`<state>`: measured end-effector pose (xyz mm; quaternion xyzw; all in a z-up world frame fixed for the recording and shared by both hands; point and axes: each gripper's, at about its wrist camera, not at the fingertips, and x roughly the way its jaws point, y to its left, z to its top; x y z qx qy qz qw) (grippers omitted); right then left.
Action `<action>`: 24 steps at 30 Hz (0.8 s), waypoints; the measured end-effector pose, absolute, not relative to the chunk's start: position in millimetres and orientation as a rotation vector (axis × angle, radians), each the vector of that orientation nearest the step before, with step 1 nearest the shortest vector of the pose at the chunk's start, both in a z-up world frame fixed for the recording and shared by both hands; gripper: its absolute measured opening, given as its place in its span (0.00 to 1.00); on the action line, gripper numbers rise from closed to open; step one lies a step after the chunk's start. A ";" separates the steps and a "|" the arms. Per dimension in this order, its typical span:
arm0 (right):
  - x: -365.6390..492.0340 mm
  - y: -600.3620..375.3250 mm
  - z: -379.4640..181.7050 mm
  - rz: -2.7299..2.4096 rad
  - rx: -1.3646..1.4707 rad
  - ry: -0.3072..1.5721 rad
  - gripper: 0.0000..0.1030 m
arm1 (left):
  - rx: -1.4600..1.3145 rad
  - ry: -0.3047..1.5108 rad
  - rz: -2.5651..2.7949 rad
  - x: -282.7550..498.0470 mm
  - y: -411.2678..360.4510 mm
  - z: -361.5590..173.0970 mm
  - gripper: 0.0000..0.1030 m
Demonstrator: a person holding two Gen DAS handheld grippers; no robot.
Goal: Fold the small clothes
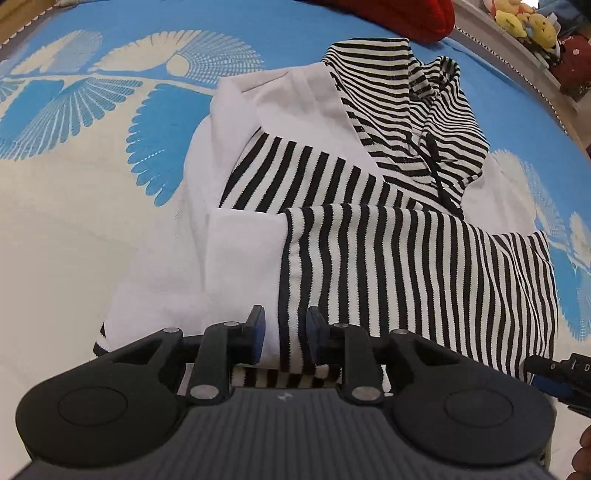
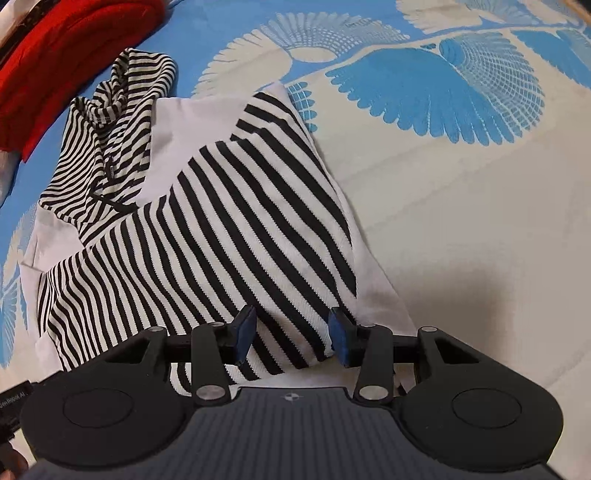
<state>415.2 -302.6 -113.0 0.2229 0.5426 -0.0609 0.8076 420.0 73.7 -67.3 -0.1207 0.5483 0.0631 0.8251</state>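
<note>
A black-and-white striped hooded top [image 1: 369,236] lies partly folded on a blue and cream bedspread [image 1: 74,206] printed with fan-like leaf shapes. Taking this top as the landmark: its striped hood [image 1: 406,110], with a dark drawstring hanging from it, lies at the far end, and white panels show along the top's edges.

The left gripper [image 1: 285,334] sits at the near hem of the top, its jaws spread apart with a striped fold of cloth rising between the blue pads; neither pad visibly presses on it. The right gripper [image 2: 291,336] is also at the near edge of the top [image 2: 229,229], jaws spread wider, with a striped corner lying between them and not pinched.

Beyond the hood lies a red knitted piece [image 2: 55,62], touching or just beside the hood's far edge; which of the two cannot be told. Past the bedspread's border on the hood's far side, a heap of plush toys [image 1: 524,22] sits on a ledge. The tip of the right gripper shows just beside the top's near corner in the left wrist view.
</note>
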 end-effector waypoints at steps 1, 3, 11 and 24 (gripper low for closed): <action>415.1 -301.3 -110.8 -0.127 0.458 1.153 0.44 | -0.255 1.167 0.135 420.4 72.2 -67.1 0.26; 415.2 -298.6 -105.6 -0.120 0.411 1.134 0.44 | -0.256 1.165 0.133 421.6 71.4 -65.8 0.26; 415.6 -292.2 -87.1 -0.100 0.219 1.062 0.46 | -0.247 1.116 0.128 425.5 63.4 -54.3 0.31; 405.9 -300.3 -71.9 -0.067 0.130 1.038 0.46 | -0.199 0.992 0.117 430.9 38.2 -24.1 0.44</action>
